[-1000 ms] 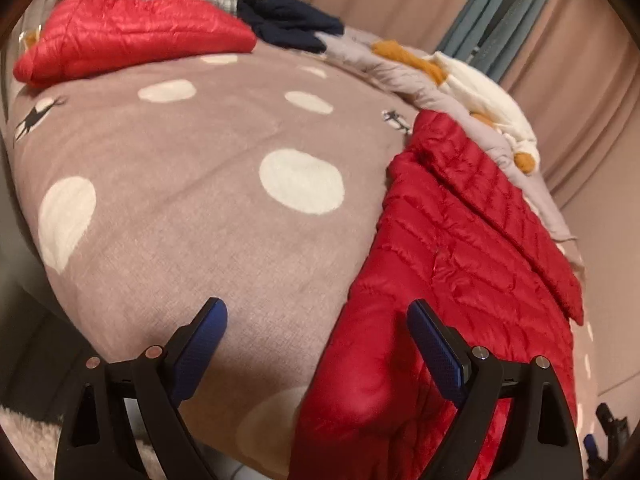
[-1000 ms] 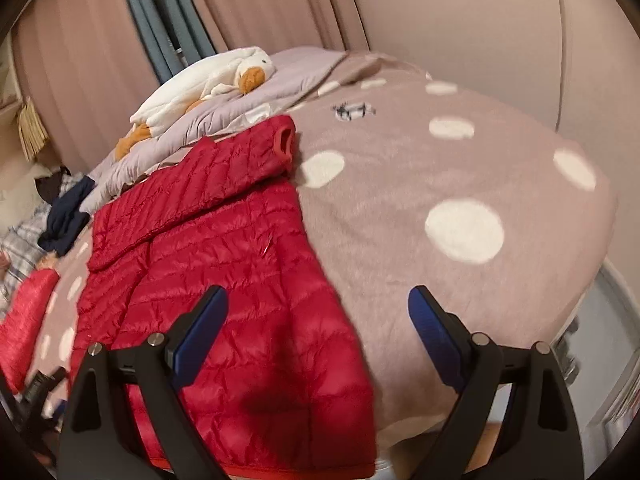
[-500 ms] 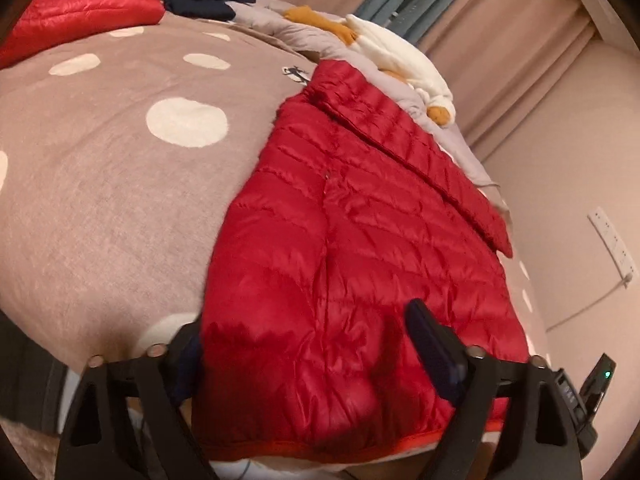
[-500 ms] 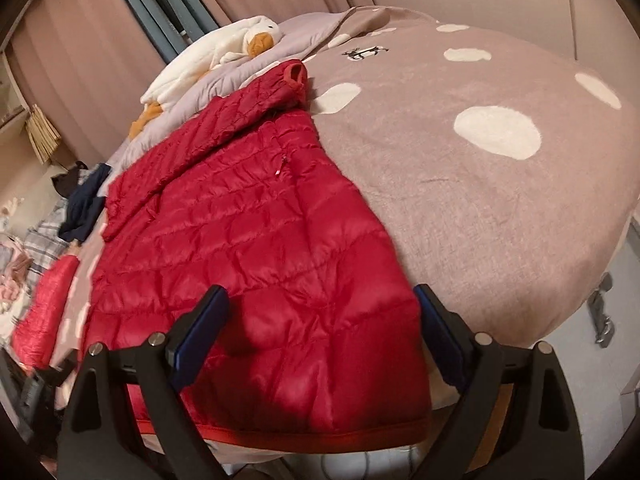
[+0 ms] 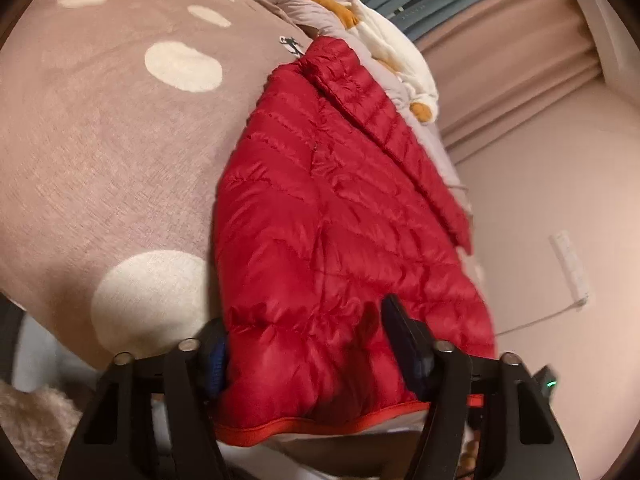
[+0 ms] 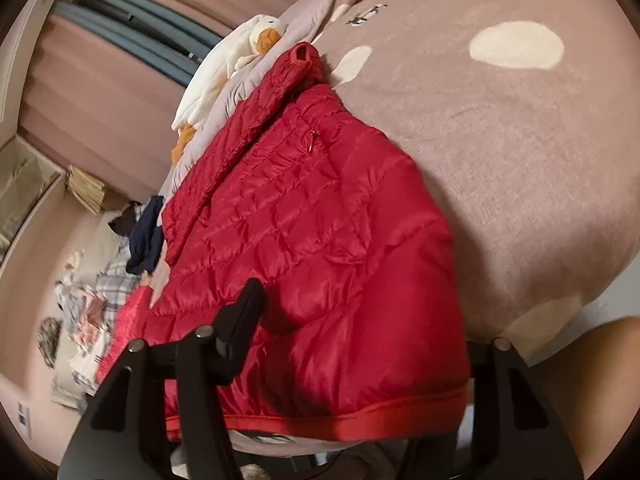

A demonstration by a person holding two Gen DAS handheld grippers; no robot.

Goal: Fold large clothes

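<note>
A red quilted down jacket (image 5: 328,216) lies flat on the bed, hem toward me; it also shows in the right wrist view (image 6: 320,256). My left gripper (image 5: 308,344) is open, its fingers spread around the jacket's left hem corner, one under the edge and one on top. My right gripper (image 6: 360,344) is open around the right hem corner; its left finger (image 6: 244,316) rests on the fabric and the right finger is hidden behind the jacket.
The bed has a taupe blanket with white dots (image 5: 100,140). A white duck plush (image 5: 396,48) lies by the curtains beyond the jacket. Dark and plaid clothes (image 6: 144,236) lie at the far end. A wall stands to the right in the left wrist view.
Both grippers have moved forward and down onto the jacket's hem, from beside the jacket to straddling its two bottom corners. The jaws stay spread.
</note>
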